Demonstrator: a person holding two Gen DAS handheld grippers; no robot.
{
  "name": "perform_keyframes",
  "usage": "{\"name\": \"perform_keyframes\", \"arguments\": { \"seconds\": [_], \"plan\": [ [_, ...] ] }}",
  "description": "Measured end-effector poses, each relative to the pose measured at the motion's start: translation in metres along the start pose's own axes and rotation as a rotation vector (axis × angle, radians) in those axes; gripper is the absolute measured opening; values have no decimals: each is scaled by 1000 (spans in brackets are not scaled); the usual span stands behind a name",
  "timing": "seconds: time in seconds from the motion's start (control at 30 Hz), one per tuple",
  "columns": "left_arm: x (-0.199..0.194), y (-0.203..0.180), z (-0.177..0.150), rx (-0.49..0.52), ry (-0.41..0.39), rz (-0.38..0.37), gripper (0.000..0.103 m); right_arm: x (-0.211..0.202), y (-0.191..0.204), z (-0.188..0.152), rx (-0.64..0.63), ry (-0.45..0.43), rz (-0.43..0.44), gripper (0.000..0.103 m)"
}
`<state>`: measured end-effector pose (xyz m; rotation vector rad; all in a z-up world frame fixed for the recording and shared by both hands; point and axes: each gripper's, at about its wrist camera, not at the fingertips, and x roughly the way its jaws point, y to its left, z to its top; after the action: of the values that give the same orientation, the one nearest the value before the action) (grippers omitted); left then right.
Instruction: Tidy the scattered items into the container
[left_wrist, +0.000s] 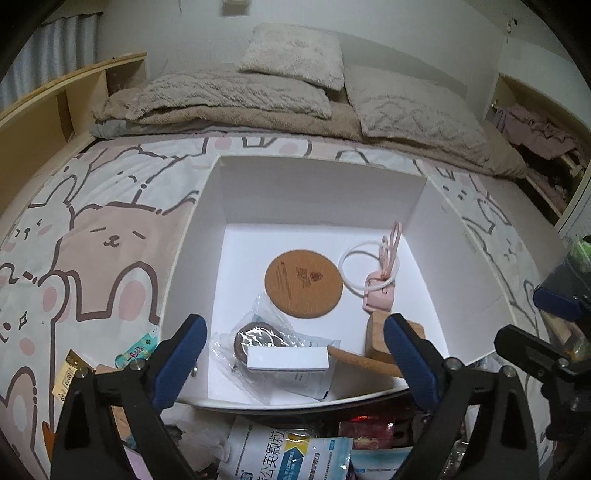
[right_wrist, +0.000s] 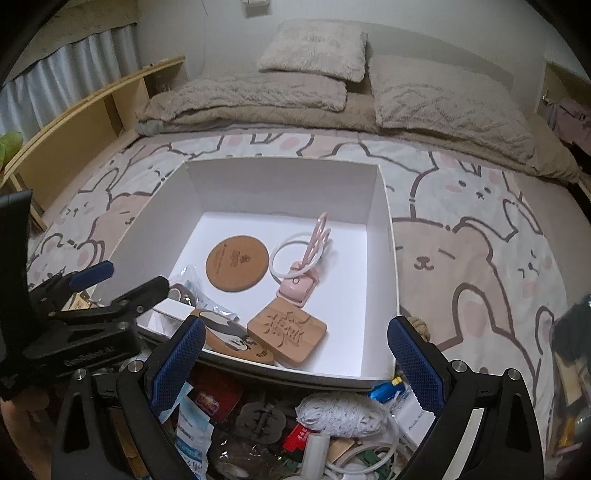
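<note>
A white cardboard box (left_wrist: 321, 173) sits on the bed. In it lie a round cork coaster (left_wrist: 303, 283), a white ring (left_wrist: 369, 271), a pink clip (left_wrist: 380, 297), an engraved wooden block (right_wrist: 288, 330), a bagged round item (left_wrist: 255, 339) and a small white carton (left_wrist: 288, 358). My left gripper (left_wrist: 295, 363) hangs open over the box's near left corner, above the carton and not touching it. Over the near rim my right gripper (right_wrist: 297, 362) is open and holds nothing. A loose pile lies below both grippers, including a printed sachet (left_wrist: 291, 454) and a white yarn ball (right_wrist: 340, 410).
Beige pillows (left_wrist: 295, 55) and a folded blanket (left_wrist: 229, 99) fill the head of the bed. A wooden shelf (left_wrist: 55, 107) runs along the left. The bear-print sheet (right_wrist: 480, 266) spreads on both sides of the box. Small packets (left_wrist: 136, 350) lie left of the box.
</note>
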<state>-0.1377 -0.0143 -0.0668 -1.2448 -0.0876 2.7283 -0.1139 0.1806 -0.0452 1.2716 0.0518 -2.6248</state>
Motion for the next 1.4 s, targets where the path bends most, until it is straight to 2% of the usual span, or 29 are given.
{"name": "perform_keyframes", "arguments": {
  "seconds": [0.13,0.23,0.27,0.7,1.07,1.4],
  "plan": [
    [-10,1,0,-11,-21,-21,103,-8,-3,-1,3,-44,6,99],
    [-17,1,0,-5,-37,-18,103,-14,-4,-3,4,-86,-6,99],
    [-20,0,0,-1,-44,-14,103,-16,-5,-3,2,-99,-13,103],
    [-62,-6,-2,11,-153,-18,103,-58,-6,-14,8,-270,-14,103],
    [-103,-18,-7,30,-247,-37,103,-93,-5,-24,5,-359,-23,103],
    [-144,-31,-20,48,-318,-35,103,-128,-7,-47,6,-411,-34,103]
  ]
}}
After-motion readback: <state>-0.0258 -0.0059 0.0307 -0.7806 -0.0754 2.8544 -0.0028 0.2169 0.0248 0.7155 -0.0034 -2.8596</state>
